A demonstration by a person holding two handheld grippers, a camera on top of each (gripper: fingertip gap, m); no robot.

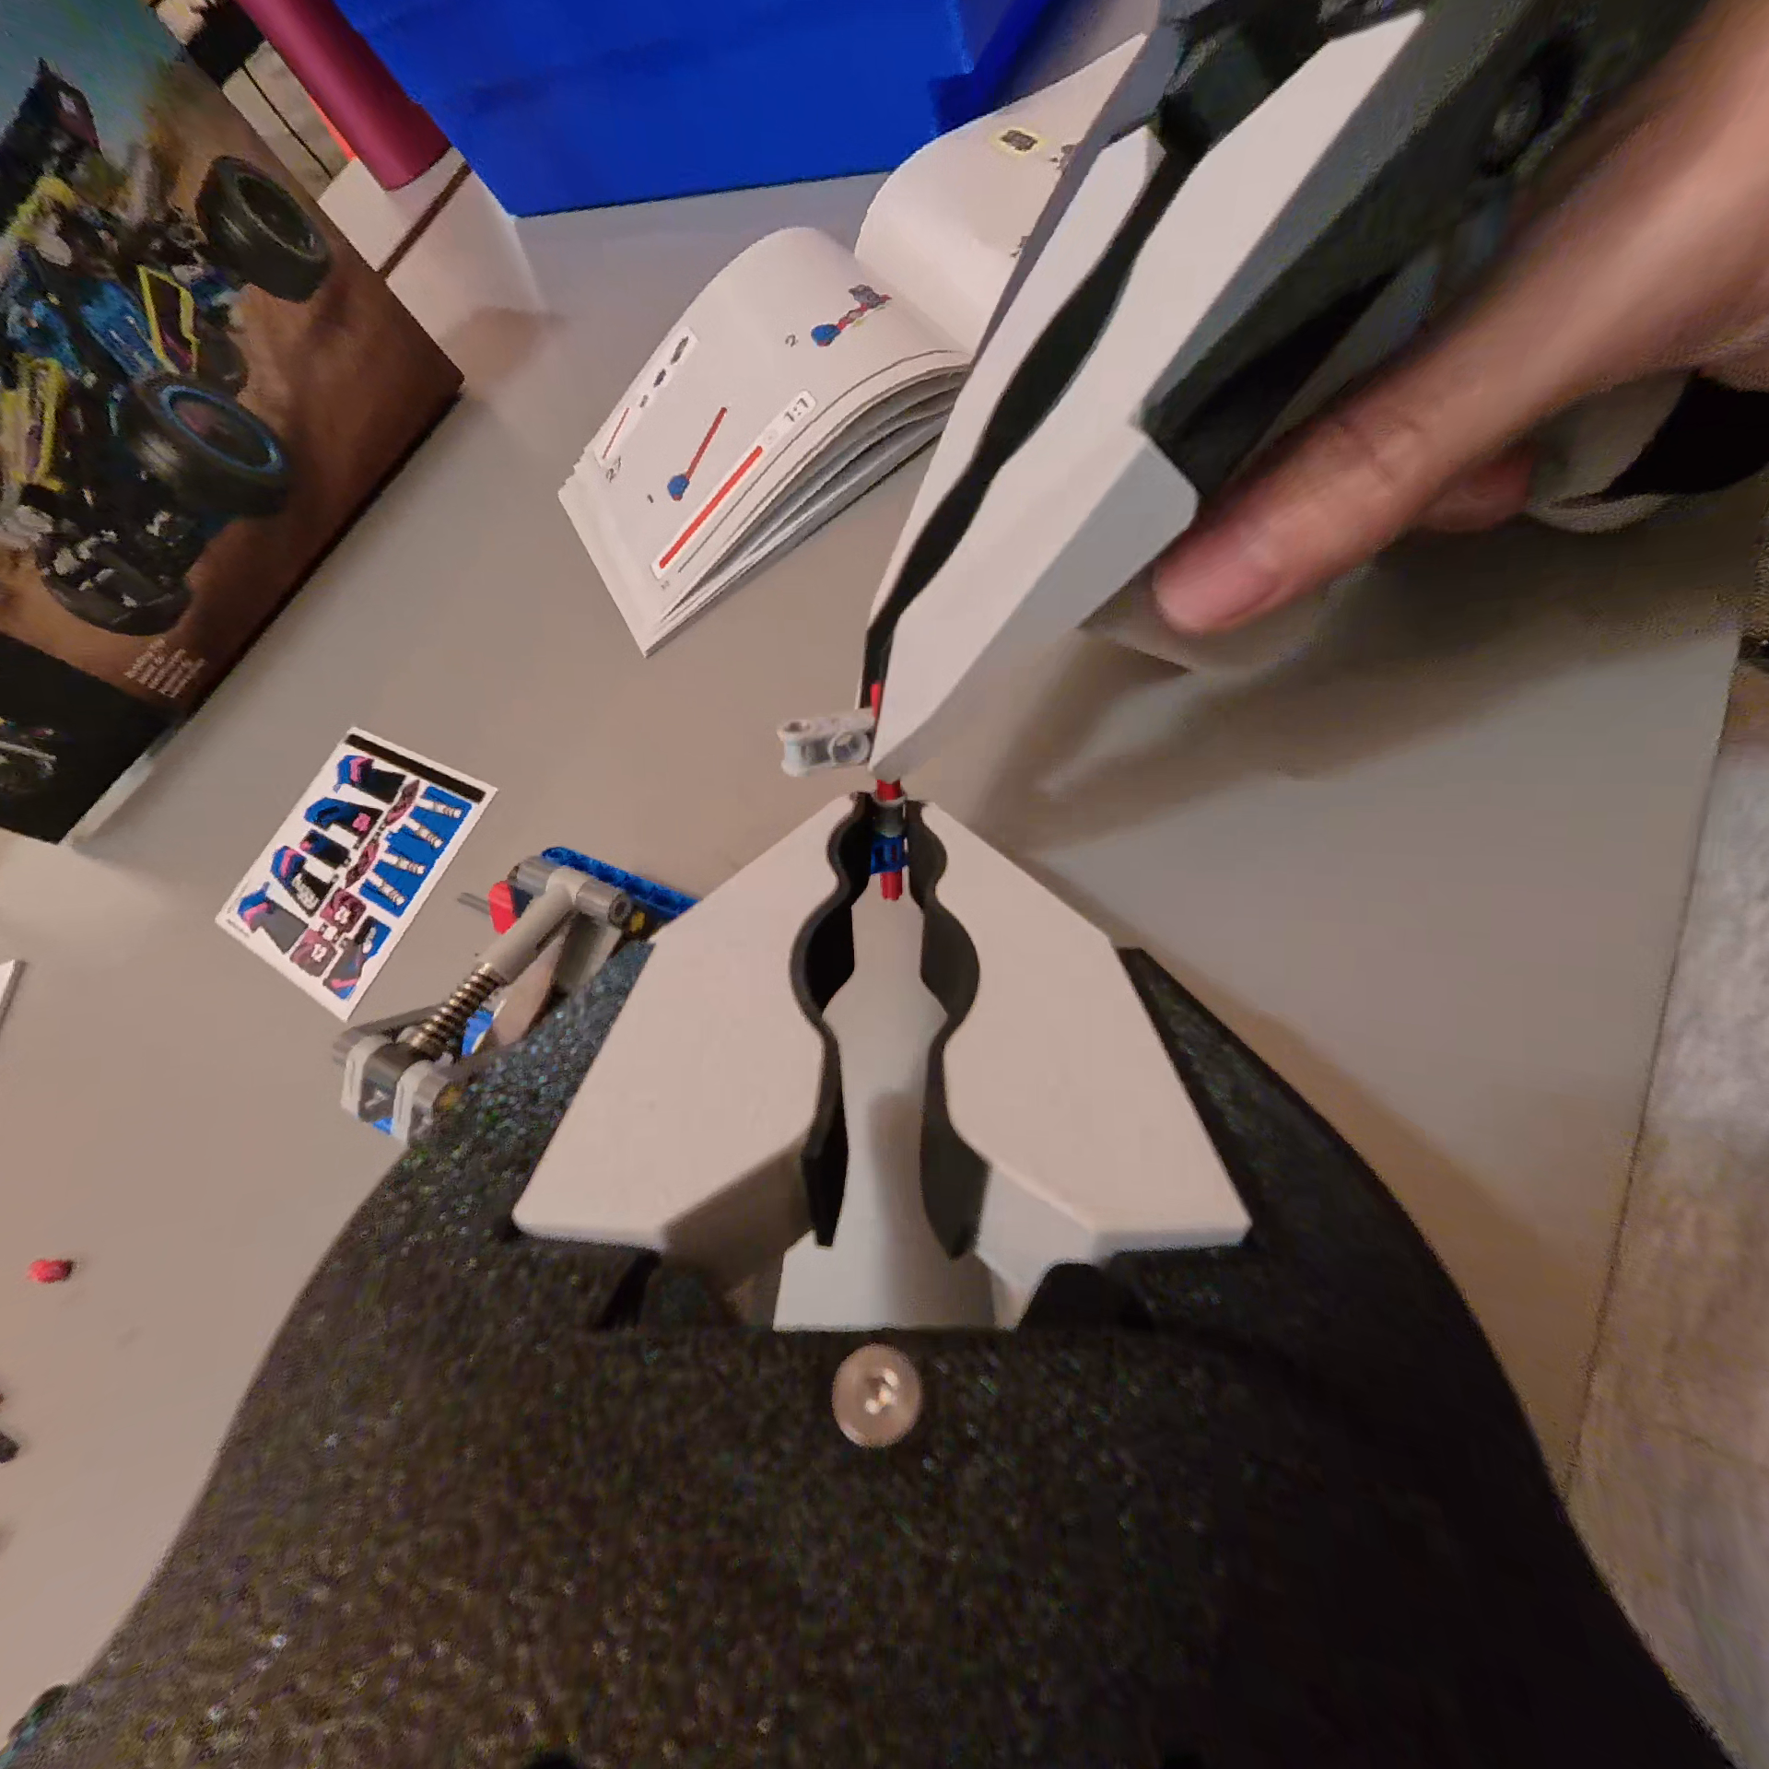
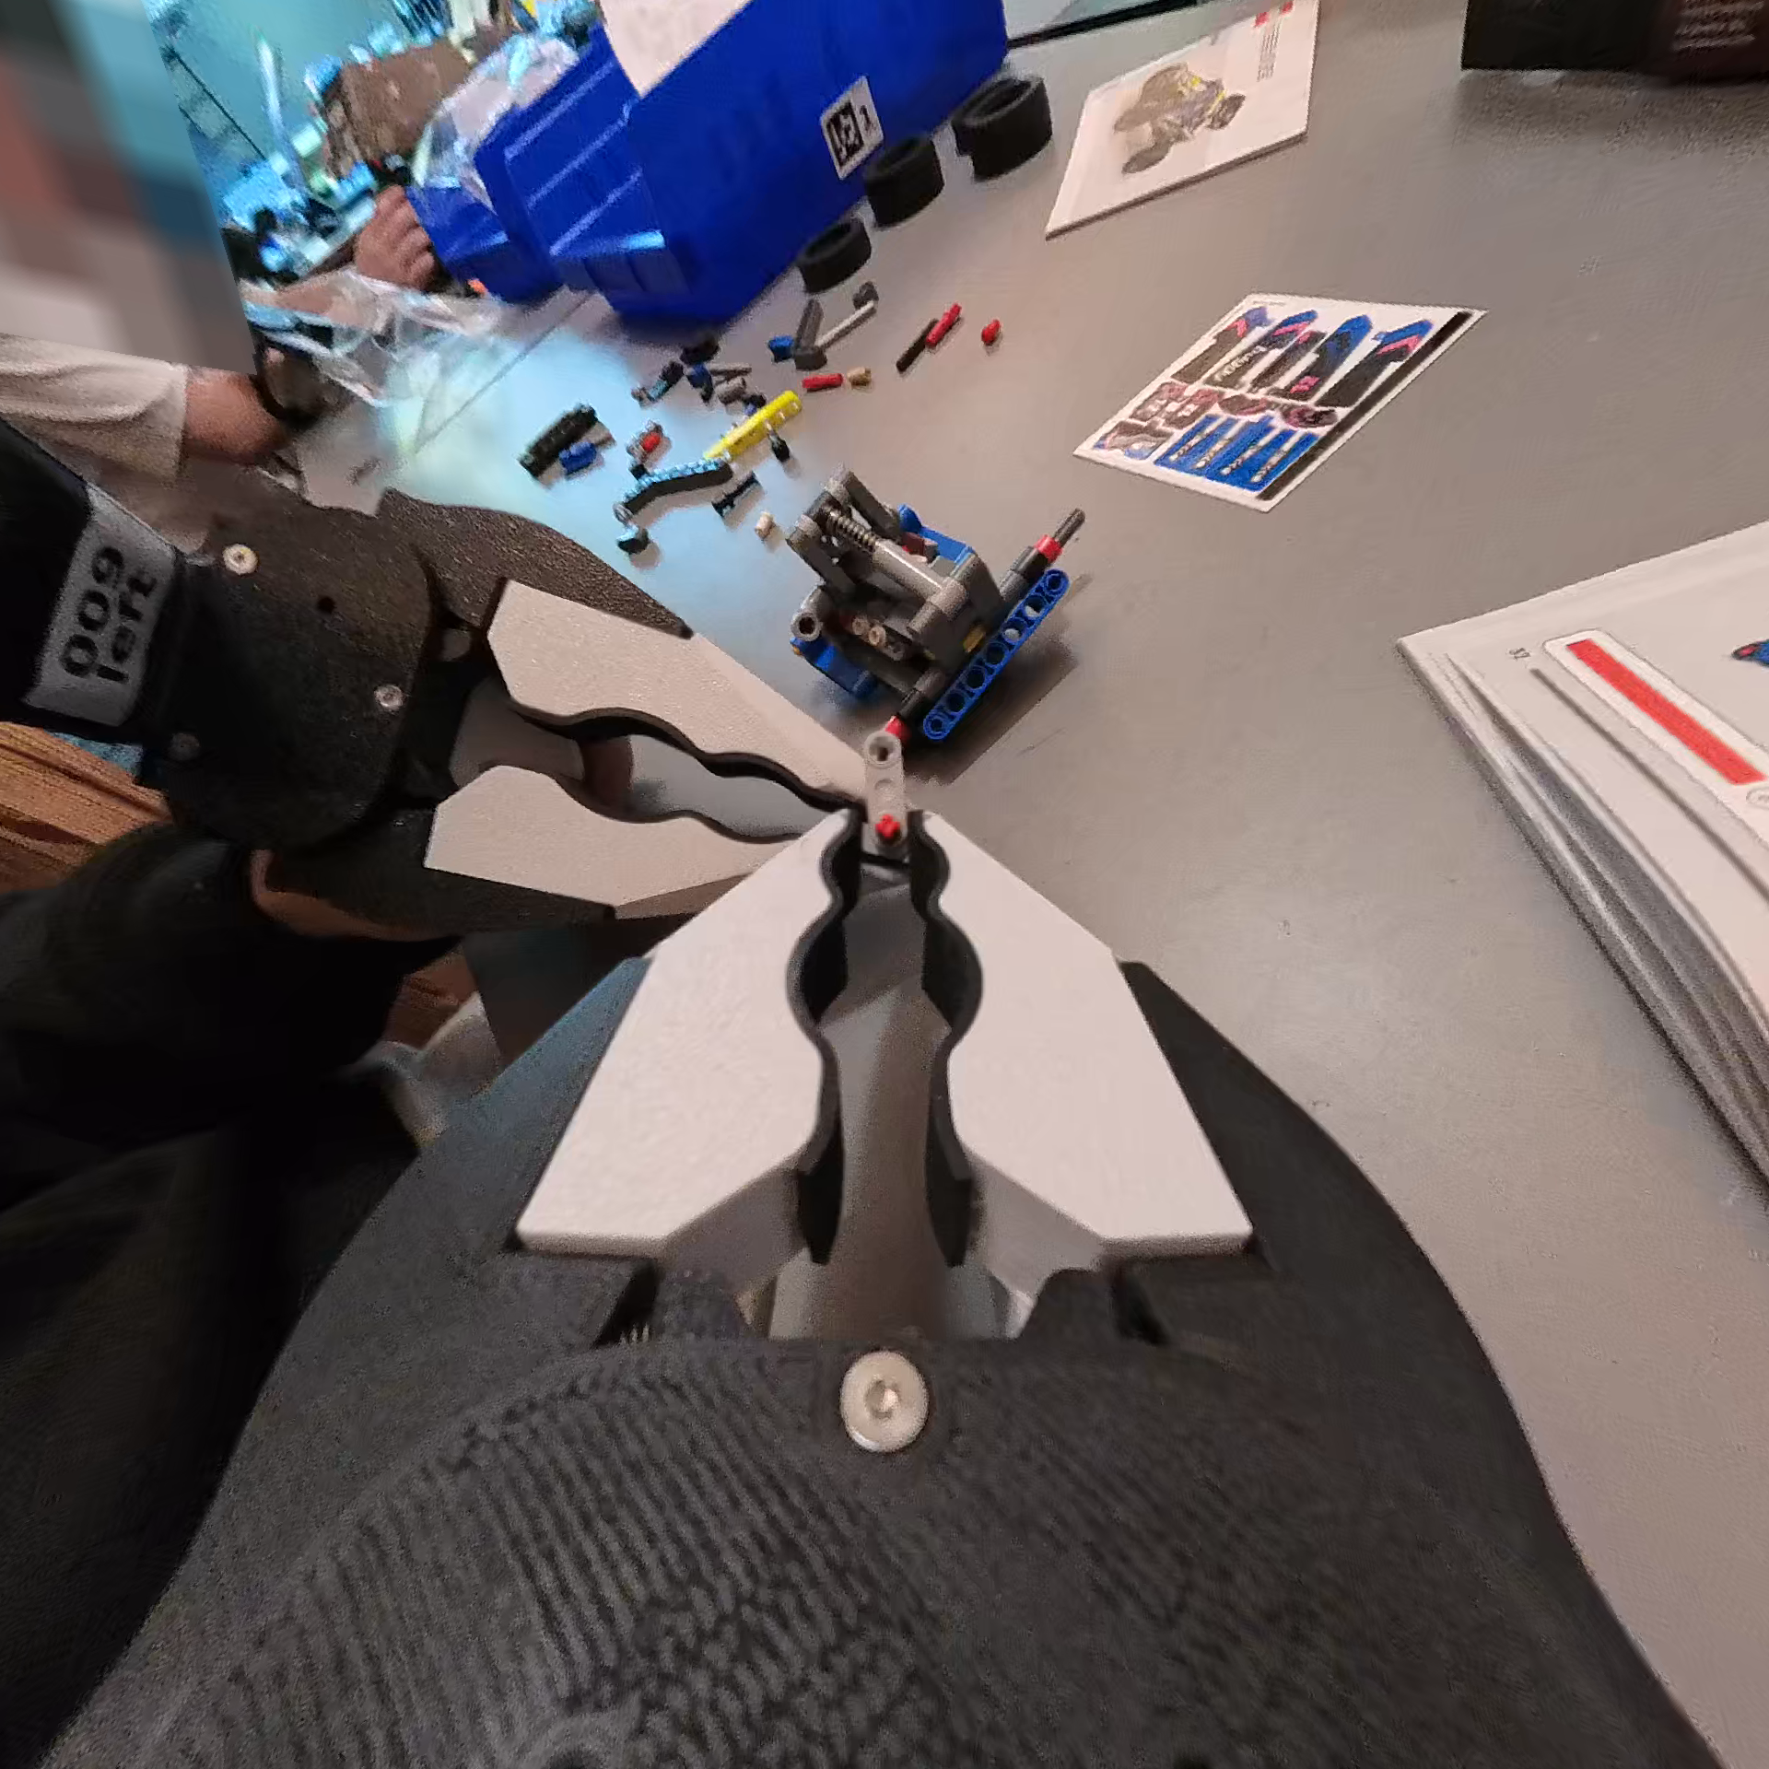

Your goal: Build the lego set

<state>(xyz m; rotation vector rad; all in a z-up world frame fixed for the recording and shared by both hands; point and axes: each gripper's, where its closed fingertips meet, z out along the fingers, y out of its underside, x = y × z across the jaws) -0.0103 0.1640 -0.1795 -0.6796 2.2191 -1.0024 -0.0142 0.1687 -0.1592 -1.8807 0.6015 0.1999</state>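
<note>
Your left claw (image 1: 885, 842) is pinched narrow on a short red axle (image 1: 888, 866) with a blue bush on it, held above the grey surface (image 1: 574, 670). Your right claw (image 2: 885, 833) meets it tip to tip – closed on a small grey connector (image 2: 883, 780) that the axle's red end pokes through. The half-built blue-and-grey lego assembly (image 2: 919, 603) sits just beyond, with the sticker sheet (image 2: 1273, 402) and open instruction booklet (image 1: 766, 421) nearby.

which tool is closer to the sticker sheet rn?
Left, by a small margin. Both tools meet above the table, joining small parts. The left tool is on the side toward the sticker sheet; the right tool comes in from the far side, by the open booklet.
</note>
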